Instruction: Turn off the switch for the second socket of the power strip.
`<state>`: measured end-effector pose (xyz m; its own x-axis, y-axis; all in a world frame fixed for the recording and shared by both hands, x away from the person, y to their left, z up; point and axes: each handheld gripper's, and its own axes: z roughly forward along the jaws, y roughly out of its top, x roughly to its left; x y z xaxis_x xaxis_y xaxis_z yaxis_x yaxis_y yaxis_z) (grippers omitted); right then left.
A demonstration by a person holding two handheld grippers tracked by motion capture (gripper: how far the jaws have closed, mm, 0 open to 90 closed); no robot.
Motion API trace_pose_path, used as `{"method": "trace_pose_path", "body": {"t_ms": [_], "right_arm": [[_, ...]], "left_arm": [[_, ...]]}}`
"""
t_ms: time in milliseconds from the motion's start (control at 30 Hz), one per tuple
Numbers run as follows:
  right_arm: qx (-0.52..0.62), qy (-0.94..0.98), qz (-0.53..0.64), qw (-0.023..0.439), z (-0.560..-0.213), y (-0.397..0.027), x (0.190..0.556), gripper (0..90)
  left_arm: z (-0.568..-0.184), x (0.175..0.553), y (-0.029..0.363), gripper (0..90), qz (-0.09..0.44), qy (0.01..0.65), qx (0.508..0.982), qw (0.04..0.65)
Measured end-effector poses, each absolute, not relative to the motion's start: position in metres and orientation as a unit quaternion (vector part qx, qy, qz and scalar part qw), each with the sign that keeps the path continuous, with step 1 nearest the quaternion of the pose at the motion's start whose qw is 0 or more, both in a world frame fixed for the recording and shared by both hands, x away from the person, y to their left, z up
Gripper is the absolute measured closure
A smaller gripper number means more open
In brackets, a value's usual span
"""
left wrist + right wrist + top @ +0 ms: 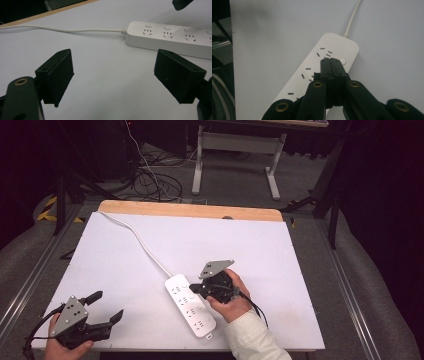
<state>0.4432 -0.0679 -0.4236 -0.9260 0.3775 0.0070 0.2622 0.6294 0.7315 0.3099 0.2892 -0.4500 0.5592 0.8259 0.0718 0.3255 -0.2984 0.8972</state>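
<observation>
I see a white power strip [190, 304] lying flat on the white counter [260, 250], sockets facing up, near the front edge and about at the middle. It sits on a diagonal, its near end angled to the right and its far end to the left. Along its top runs a row of sockets, each paired with a small round button. A white cable [142, 245] leaves its far end and curves away to the far-left corner.

Right gripper [331, 61] fingers are covering part of the power strip [312, 75], near end running off the frame's bottom. Tip contact with the strip: cannot tell. White cord [135, 237] is leaving the worktop [260, 250] edge.
</observation>
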Motion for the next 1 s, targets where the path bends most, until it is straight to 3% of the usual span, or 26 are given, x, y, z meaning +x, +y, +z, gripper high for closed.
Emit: {"method": "trace_pose_path", "body": {"t_ms": [1000], "right_arm": [[0.180, 0.922, 0.333, 0.086, -0.448, -0.051, 0.445, 90.0]], "left_arm": [[-0.451, 0.311, 0.287, 16.4, 0.274, 0.374, 0.765, 0.447]]}}
